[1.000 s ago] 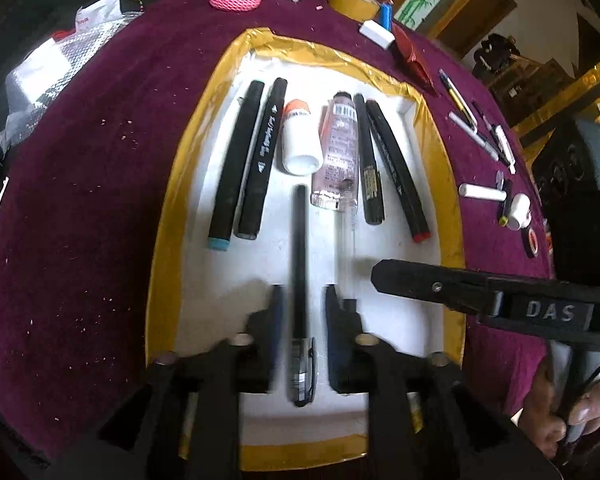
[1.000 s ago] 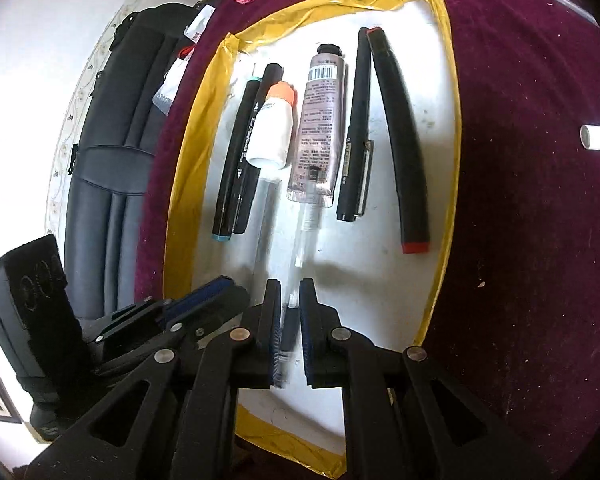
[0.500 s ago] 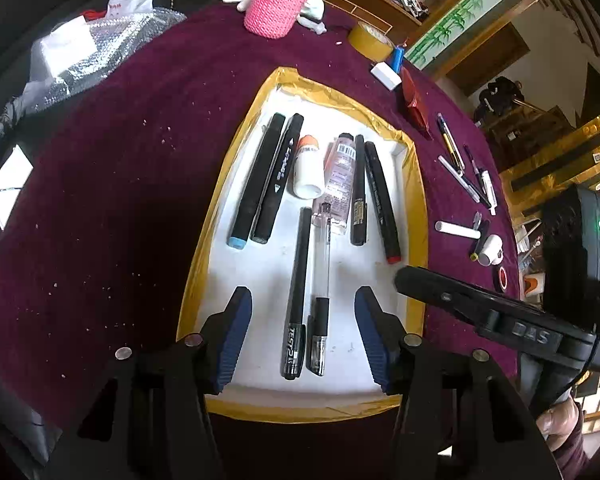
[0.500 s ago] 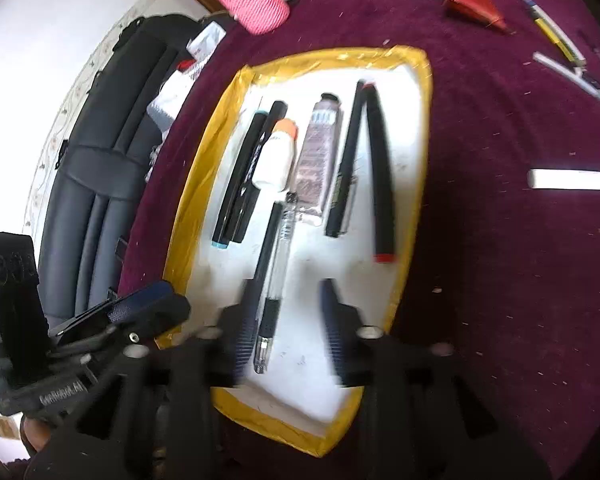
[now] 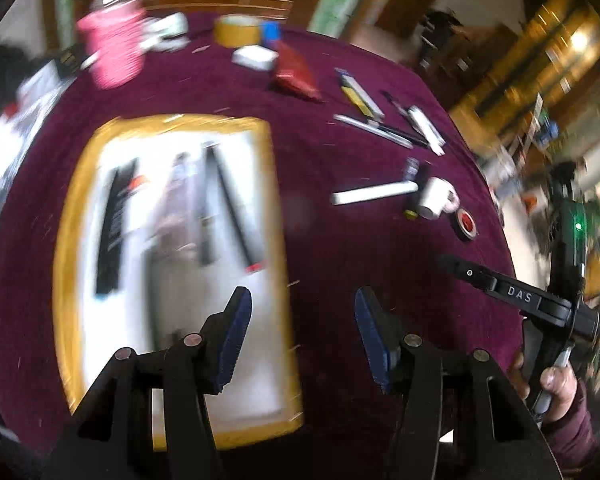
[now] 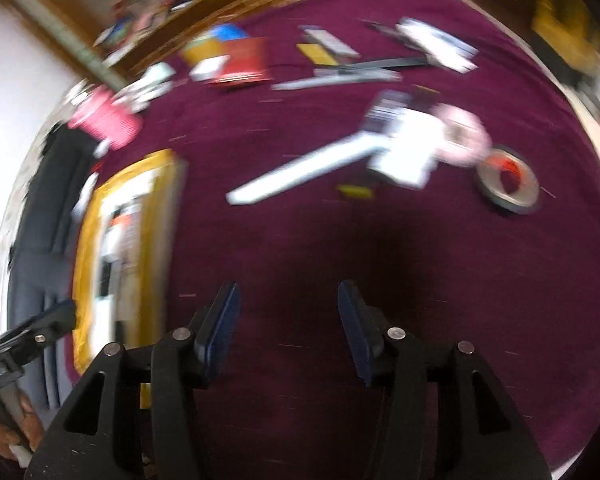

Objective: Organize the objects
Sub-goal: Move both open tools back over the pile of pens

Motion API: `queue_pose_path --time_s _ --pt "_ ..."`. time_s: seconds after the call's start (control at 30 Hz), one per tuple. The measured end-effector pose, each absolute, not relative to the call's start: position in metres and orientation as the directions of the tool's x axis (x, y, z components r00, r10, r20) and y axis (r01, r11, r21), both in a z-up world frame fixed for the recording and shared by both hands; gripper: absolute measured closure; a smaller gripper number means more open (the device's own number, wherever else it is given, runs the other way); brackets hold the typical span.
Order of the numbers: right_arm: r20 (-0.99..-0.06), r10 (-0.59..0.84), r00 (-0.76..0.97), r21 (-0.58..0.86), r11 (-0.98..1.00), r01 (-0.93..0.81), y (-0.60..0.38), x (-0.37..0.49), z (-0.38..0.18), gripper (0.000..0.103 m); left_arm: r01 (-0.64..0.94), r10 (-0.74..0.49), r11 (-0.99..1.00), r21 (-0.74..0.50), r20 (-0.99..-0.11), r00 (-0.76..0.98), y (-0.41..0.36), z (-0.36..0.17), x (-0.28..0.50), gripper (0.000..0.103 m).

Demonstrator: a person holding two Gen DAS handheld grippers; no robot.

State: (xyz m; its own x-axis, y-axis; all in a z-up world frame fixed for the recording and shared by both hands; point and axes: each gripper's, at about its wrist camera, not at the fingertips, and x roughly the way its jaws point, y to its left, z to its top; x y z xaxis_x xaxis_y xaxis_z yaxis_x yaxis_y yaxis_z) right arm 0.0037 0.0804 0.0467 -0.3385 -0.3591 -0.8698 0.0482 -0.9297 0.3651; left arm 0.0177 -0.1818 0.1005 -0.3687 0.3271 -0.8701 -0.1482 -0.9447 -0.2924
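Left wrist view: yellow-edged tray (image 5: 72, 216) holds blurred pens (image 5: 110, 220); left gripper (image 5: 300, 332) spread, empty. Right gripper (image 6: 288, 320) opening, empty, over purple cloth (image 6: 340, 240); white stick (image 6: 300, 172) lies ahead.

The tabletop (image 6: 340, 248) has a dark purple cloth with a soft, matt, velvet-like look. The tray (image 5: 276, 216) has a smooth white floor and a glossy yellow tape rim. At 11 o'clock the pink cup (image 5: 114, 50) looks knitted. The left gripper (image 5: 303, 340) is matt black plastic with ribbed blue pads and small metal rivets.
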Motion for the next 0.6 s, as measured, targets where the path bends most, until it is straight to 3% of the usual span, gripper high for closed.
queue_pose_path --time_s 0.3,0.6 --pt "-0.897 -0.291 -0.333 0.337 -0.937 -0.09 0.204 0.002 0.038 0.053 -0.363 0.279 -0.922 -0.137 -0.884 -0.376 -0.063 0.069 -0.055 0.056" --pt "-0.918 -0.264 -0.296 0.309 -0.944 -0.118 0.261 -0.002 0.027 0.053 -0.584 0.144 -0.802 0.126 -0.908 -0.393 0.002 0.018 -0.105 0.056"
